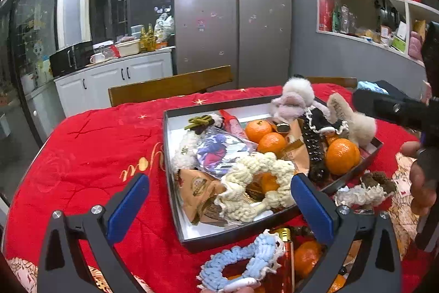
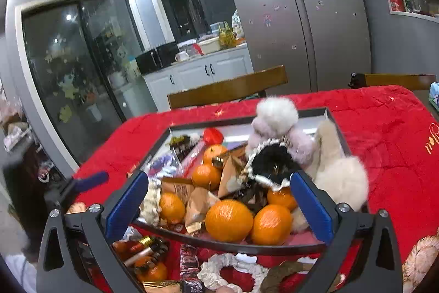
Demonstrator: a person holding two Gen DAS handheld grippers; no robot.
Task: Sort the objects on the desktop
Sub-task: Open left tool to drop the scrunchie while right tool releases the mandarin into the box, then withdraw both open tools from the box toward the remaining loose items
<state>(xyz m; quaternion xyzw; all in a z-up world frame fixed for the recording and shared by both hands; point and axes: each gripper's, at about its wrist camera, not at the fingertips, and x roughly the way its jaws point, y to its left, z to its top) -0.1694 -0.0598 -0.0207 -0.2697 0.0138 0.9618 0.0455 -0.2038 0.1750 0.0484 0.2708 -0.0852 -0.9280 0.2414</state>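
Note:
A dark shallow box (image 1: 175,199) (image 2: 236,246) on the red tablecloth holds several oranges (image 1: 342,155) (image 2: 229,220), a cream scrunchie (image 1: 255,183), fluffy hair clips (image 1: 293,98) (image 2: 277,111), a black lace clip (image 2: 271,164) and brown snack packets (image 1: 197,191). A blue scrunchie (image 1: 247,262) lies on the cloth in front of the box. My left gripper (image 1: 219,210) is open above the box's near edge. My right gripper (image 2: 219,205) is open and empty over the box's near side; its dark body (image 1: 395,109) shows in the left wrist view.
Loose items lie on the cloth outside the box: a grey-and-brown scrunchie (image 1: 365,188), an orange (image 1: 307,257), a white scrunchie (image 2: 227,271), chocolate bars (image 2: 189,262). Wooden chairs (image 1: 170,84) (image 2: 227,89) stand behind the table, with a fridge (image 1: 233,10) beyond.

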